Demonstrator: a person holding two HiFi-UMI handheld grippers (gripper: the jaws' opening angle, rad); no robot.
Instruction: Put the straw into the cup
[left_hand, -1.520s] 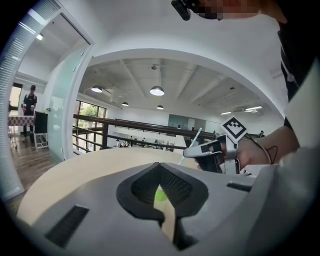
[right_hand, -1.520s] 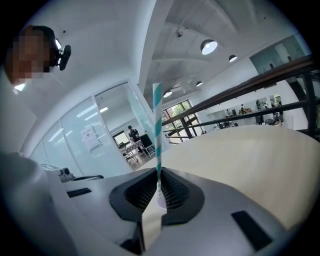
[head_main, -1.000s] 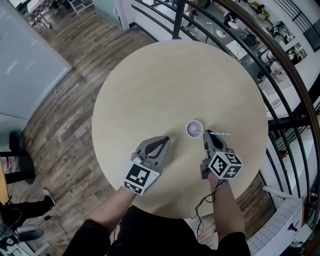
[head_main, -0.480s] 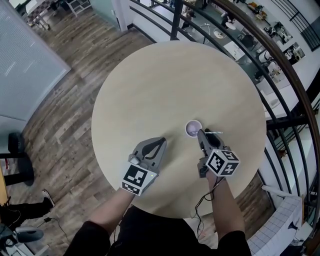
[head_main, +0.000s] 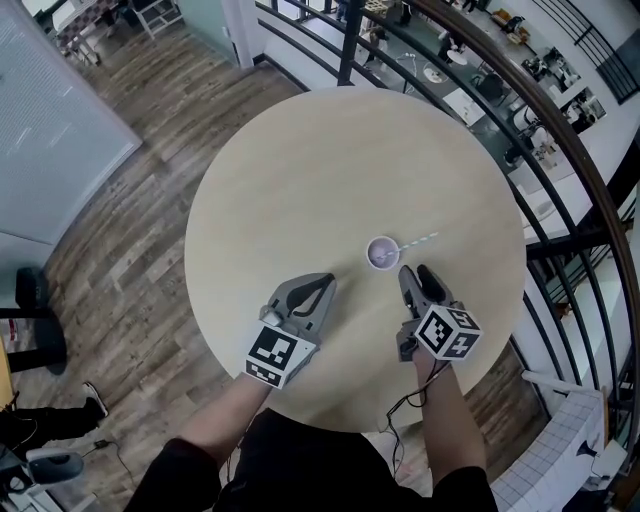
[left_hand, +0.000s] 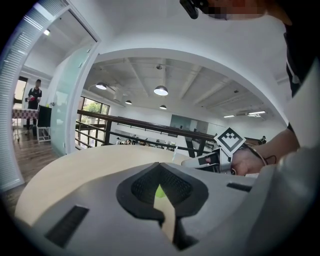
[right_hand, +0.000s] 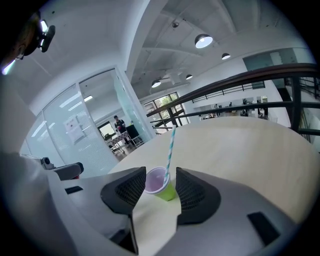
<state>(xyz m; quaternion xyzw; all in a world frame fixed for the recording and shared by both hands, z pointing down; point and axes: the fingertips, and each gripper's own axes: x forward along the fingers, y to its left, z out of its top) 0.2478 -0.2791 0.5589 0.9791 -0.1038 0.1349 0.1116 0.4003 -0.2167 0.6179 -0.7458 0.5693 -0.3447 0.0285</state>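
A small green cup (head_main: 383, 252) with a lilac inside stands right of centre on the round table (head_main: 300, 160). A striped paper straw (head_main: 420, 242) sits in it and leans out to the right. My right gripper (head_main: 412, 272) is just on the near side of the cup, its jaws opening with nothing pressed between them. In the right gripper view the cup (right_hand: 165, 187) and straw (right_hand: 170, 147) show beyond the spread pads of the right gripper (right_hand: 161, 176). My left gripper (head_main: 322, 283) rests to the cup's left, shut and empty. The left gripper (left_hand: 160, 165) shows closed tips.
The table's edge curves close behind both hands. A black railing (head_main: 560, 200) runs along the right side, with a drop beyond it. Wooden floor (head_main: 120, 240) lies to the left. The right gripper's marker cube (left_hand: 231, 141) shows in the left gripper view.
The right gripper held the straw at the cup; now it has opened and drawn back toward me. The straw stays in the cup, leaning right. The left gripper has kept still.
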